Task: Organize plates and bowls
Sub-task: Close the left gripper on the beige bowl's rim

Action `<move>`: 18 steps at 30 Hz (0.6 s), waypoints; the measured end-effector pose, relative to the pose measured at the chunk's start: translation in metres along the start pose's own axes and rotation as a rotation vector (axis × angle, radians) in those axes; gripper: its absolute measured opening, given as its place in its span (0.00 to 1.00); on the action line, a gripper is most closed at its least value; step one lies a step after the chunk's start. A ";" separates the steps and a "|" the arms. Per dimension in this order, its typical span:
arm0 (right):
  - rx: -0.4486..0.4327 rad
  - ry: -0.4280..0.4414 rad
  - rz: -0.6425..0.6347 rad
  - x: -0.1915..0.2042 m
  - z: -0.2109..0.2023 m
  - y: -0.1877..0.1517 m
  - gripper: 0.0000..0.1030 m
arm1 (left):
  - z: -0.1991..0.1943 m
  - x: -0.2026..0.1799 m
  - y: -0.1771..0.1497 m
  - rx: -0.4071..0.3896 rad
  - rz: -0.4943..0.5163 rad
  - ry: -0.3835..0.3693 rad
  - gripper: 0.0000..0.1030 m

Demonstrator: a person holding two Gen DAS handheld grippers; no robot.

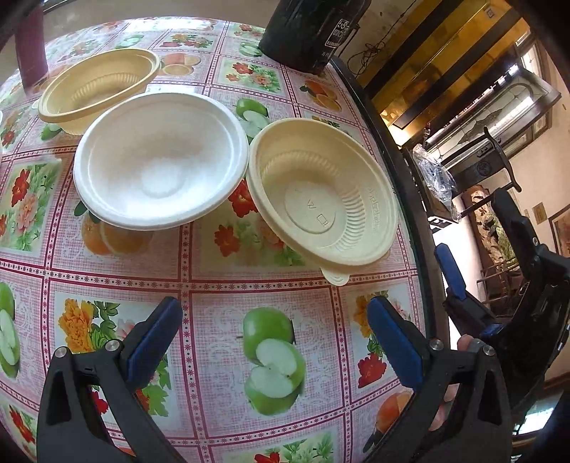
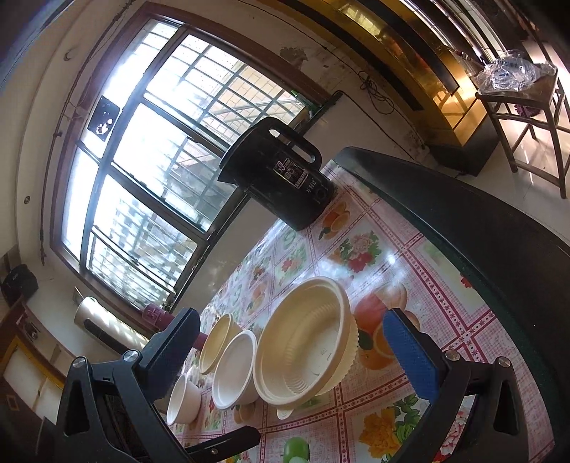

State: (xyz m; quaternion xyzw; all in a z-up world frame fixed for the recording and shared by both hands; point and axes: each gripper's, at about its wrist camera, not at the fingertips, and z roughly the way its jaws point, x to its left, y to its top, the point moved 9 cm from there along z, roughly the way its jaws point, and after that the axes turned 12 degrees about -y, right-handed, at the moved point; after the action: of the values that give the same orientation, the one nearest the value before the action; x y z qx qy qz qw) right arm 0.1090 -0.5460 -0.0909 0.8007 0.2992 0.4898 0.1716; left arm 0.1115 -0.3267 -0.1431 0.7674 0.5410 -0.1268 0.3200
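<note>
Three bowls stand in a row on the flowered tablecloth (image 1: 221, 295). A cream ribbed bowl (image 1: 320, 192) is nearest the table's right edge, a white bowl (image 1: 160, 160) sits in the middle, and a yellow bowl (image 1: 99, 85) is farther left. My left gripper (image 1: 274, 313) is open over bare cloth in front of them, holding nothing. My right gripper (image 2: 290, 320) is open too, raised and tilted, short of the cream bowl (image 2: 302, 345). Behind it are the white bowl (image 2: 235, 370), the yellow bowl (image 2: 217, 342) and a small white bowl (image 2: 183, 399).
A black kettle (image 1: 306, 32) stands at the table's far edge, also seen as the kettle (image 2: 281, 174) before the window. A dark red cup (image 2: 155, 315) is at the far left. The dark table rim (image 2: 463, 220) curves along the right. A stool with a plastic bag (image 2: 516, 71) stands beyond.
</note>
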 end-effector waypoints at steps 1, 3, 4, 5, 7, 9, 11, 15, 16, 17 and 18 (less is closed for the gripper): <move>0.009 0.001 0.002 -0.001 0.002 -0.001 1.00 | -0.001 0.001 0.001 -0.005 0.009 0.010 1.00; 0.030 0.018 0.012 -0.001 0.007 -0.002 1.00 | -0.004 0.004 0.000 -0.003 0.026 0.024 1.00; 0.043 0.029 0.014 0.000 0.009 -0.003 0.99 | -0.004 0.006 -0.002 0.005 0.021 0.024 1.00; 0.052 0.035 0.014 0.001 0.011 -0.004 0.98 | -0.005 0.009 -0.004 0.015 0.010 0.023 1.00; 0.055 0.042 0.005 0.003 0.012 -0.005 0.98 | -0.007 0.013 -0.009 0.032 -0.009 0.005 1.00; 0.051 0.044 -0.005 0.005 0.013 -0.005 0.98 | -0.008 0.016 -0.009 0.042 -0.008 -0.004 1.00; 0.057 0.057 -0.008 0.006 0.015 -0.007 0.98 | -0.011 0.021 -0.006 0.027 -0.007 0.007 1.00; 0.090 0.075 0.004 0.006 0.023 -0.010 0.93 | -0.015 0.024 0.007 -0.008 -0.058 -0.032 1.00; 0.106 0.090 0.015 0.007 0.026 -0.011 0.91 | -0.015 0.024 0.009 -0.013 -0.074 -0.044 1.00; 0.119 0.093 0.021 0.006 0.029 -0.012 0.87 | -0.015 0.024 0.011 -0.017 -0.090 -0.053 1.00; 0.125 0.087 0.023 0.005 0.031 -0.012 0.82 | -0.014 0.022 0.014 -0.018 -0.104 -0.066 1.00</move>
State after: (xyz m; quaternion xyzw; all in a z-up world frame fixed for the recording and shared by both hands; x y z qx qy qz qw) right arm 0.1342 -0.5330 -0.1085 0.7911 0.3274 0.5064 0.1025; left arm 0.1304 -0.3041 -0.1401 0.7308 0.5703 -0.1634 0.3376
